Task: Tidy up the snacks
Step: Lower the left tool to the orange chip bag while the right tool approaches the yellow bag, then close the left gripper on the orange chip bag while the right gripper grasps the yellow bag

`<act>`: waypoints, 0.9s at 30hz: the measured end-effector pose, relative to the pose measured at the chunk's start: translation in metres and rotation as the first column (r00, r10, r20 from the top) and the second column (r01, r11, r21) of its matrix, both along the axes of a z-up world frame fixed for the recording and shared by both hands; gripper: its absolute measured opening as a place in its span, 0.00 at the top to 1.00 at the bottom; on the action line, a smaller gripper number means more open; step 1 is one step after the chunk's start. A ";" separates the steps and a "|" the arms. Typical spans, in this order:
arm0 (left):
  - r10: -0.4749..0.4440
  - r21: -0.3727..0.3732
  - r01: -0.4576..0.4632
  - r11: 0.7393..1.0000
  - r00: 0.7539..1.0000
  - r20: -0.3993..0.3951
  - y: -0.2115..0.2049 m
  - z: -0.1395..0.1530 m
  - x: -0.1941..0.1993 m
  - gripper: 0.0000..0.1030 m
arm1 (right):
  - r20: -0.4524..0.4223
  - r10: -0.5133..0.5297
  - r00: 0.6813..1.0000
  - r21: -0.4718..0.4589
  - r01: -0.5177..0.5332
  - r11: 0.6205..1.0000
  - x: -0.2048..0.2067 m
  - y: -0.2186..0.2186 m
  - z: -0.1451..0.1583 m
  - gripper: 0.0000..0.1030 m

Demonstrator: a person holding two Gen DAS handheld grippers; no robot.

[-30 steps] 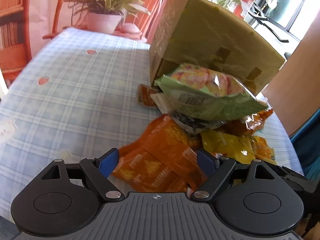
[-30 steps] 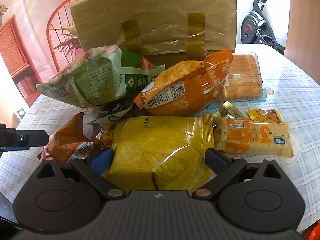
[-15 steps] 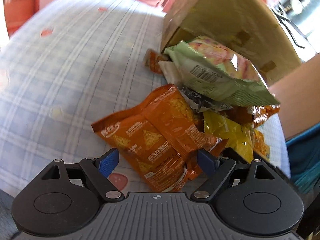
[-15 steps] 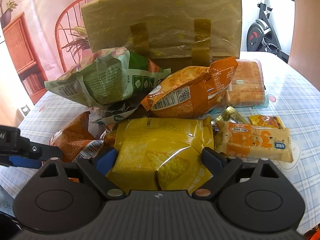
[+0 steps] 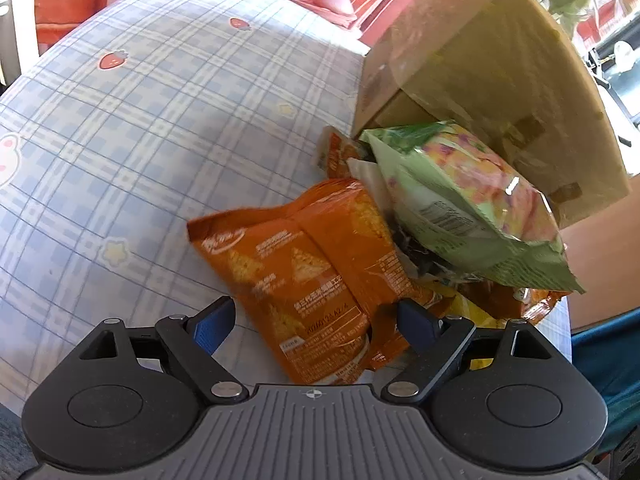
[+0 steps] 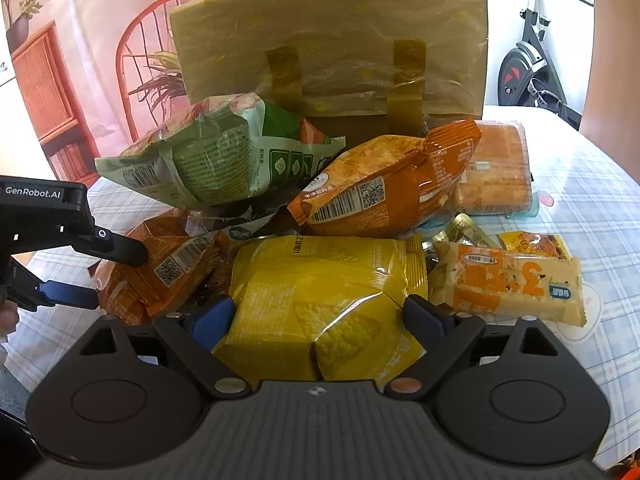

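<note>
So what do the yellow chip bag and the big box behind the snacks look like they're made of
Yellow chip bag: glossy plastic film, judging by its sharp highlights and crinkles. Big box: matte brown cardboard, apparently; shiny tape strips run down its front.

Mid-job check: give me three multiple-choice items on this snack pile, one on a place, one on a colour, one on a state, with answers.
1. What lies on top of the pile, against the cardboard box?
A. green bag
B. a bottle
C. a book

2. What colour is the chip bag between the right tool fingers?
A. blue
B. yellow
C. white

3. How does the left tool stand?
A. shut on nothing
B. open around the orange bag
C. out of view

Answers: 1 A, the green bag leans there. 2 B, the yellow bag fills the gap. 3 B, fingers spread beside the orange bag.
</note>
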State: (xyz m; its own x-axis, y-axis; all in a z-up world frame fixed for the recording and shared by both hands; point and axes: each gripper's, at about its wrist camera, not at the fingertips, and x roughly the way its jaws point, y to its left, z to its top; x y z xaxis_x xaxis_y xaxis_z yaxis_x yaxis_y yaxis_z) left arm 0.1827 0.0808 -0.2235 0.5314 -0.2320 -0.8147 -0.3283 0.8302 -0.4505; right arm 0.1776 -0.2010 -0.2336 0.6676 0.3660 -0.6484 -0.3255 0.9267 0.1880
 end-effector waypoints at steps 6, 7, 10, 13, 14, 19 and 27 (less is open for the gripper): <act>0.042 0.029 -0.042 0.999 0.999 0.000 0.027 0.006 0.001 0.13 | 0.000 0.001 1.000 0.001 -0.001 1.000 0.000 0.000 0.000 0.10; 0.061 0.044 -0.061 0.997 0.998 0.001 0.032 0.008 0.002 0.13 | -0.001 0.001 1.000 0.002 -0.001 1.000 0.000 0.000 0.000 0.10; 0.106 0.069 -0.106 0.992 0.994 0.001 0.044 0.013 0.007 0.13 | -0.002 0.000 1.000 0.006 0.000 1.000 0.000 -0.001 0.000 0.10; 0.103 0.081 -0.104 0.991 0.994 0.028 0.045 0.019 0.011 0.13 | -0.001 0.000 1.000 0.006 0.000 1.000 0.000 0.000 0.000 0.10; 0.094 0.087 -0.097 0.991 0.995 0.037 0.044 0.021 0.012 0.13 | -0.002 0.000 1.000 0.006 0.000 1.000 0.000 -0.001 0.000 0.10; 0.051 0.123 -0.059 0.991 0.997 0.064 0.028 0.025 0.023 0.13 | -0.002 0.000 1.000 0.006 0.000 1.000 0.000 -0.001 0.000 0.10; 0.010 0.237 -0.029 0.971 0.997 0.081 0.007 0.015 0.032 0.13 | -0.002 0.002 1.000 0.006 -0.002 1.000 0.000 -0.001 0.000 0.10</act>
State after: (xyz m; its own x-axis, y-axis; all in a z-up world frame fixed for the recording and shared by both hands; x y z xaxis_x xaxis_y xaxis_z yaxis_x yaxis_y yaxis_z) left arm 0.2150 0.0877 -0.2089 0.5983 -0.0256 -0.8008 -0.3165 0.9106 -0.2656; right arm 0.1777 -0.2019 -0.2337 0.6660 0.3707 -0.6473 -0.3266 0.9251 0.1938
